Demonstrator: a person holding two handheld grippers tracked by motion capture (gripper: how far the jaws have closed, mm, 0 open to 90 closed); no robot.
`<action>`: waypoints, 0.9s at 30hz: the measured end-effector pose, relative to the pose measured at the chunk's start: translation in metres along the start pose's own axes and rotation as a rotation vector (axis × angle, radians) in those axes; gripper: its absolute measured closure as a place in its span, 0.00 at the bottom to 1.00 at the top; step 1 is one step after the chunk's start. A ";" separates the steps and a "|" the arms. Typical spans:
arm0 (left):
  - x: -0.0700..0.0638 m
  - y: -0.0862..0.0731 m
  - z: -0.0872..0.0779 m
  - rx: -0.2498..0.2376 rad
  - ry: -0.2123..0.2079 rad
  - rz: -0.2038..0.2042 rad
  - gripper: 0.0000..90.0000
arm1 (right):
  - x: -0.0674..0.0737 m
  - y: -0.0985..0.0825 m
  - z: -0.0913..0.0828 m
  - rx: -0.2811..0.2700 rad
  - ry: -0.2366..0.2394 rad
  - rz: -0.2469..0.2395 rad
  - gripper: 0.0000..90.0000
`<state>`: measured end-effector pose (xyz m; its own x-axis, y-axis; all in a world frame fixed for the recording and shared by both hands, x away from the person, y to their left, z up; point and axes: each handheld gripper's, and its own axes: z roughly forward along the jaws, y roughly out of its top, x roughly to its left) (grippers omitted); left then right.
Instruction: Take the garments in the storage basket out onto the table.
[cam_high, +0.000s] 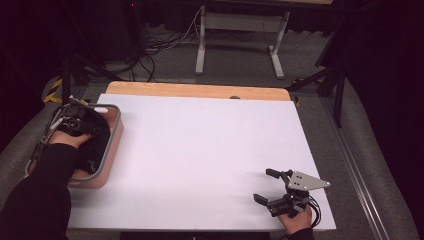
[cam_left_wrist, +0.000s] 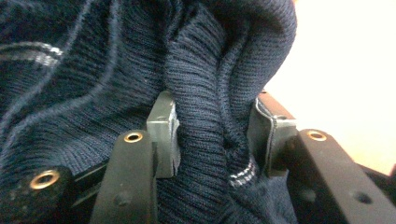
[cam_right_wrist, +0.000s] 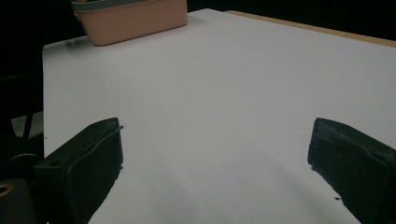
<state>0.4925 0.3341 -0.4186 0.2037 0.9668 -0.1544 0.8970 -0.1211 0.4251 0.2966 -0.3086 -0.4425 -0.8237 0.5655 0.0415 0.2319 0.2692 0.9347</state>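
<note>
Left claw (cam_left_wrist: 212, 140) pinches a fold of navy knit garment (cam_left_wrist: 196, 93) inside the nine-o'clock basket (cam_high: 116, 131) for lifting out; right claw (cam_high: 267, 186), wide, idles at five o'clock.

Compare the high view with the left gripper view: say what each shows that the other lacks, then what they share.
High view alone: the right gripper, open over the white table, and the pink basket.
Left gripper view alone: ribbed knit, a fold of it between the left gripper pads, which press it.
Both: the dark navy garment in the basket.

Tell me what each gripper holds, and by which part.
Left gripper pinches a ribbed fold of the dark knit garment in the basket; right gripper holds nothing.
</note>
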 end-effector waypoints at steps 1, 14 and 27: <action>-0.002 -0.001 0.001 0.008 -0.007 0.009 0.65 | 0.000 0.000 0.000 0.000 0.001 0.000 0.04; -0.008 -0.007 0.004 -0.001 0.015 0.051 0.69 | 0.000 0.000 -0.001 -0.004 0.004 0.001 0.05; -0.003 -0.004 -0.002 -0.064 0.017 0.053 0.82 | -0.001 0.000 0.000 0.000 0.004 0.004 0.05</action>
<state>0.4877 0.3317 -0.4180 0.2432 0.9631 -0.1150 0.8580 -0.1583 0.4886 0.2971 -0.3096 -0.4426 -0.8249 0.5633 0.0465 0.2353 0.2673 0.9345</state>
